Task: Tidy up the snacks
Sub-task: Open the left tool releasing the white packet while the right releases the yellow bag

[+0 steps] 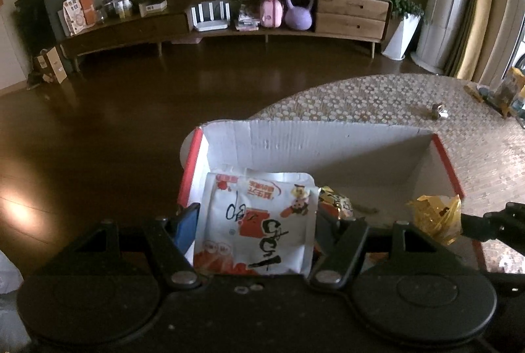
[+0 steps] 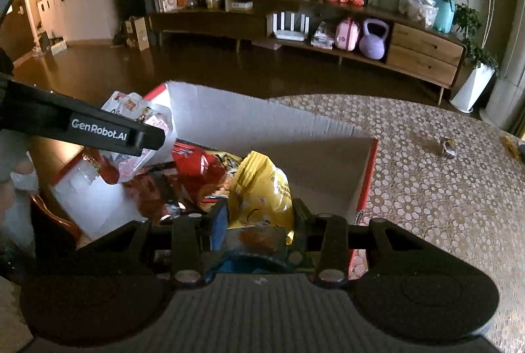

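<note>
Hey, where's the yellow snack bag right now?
Right wrist view: the yellow snack bag sits clamped in the right gripper, over the red-edged cardboard box.

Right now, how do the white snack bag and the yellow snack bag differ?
The white snack bag is flat and broad, printed in red and black; the yellow snack bag is crumpled and puffier. The left gripper holds the white one, the right gripper the yellow. Both are above the open cardboard box.

Right gripper [image 2: 259,218] clamps the yellow snack bag [image 2: 262,189] above the cardboard box [image 2: 262,123] (red packets inside); left gripper [image 2: 144,139] holds a white packet [image 2: 144,113] alongside.
</note>
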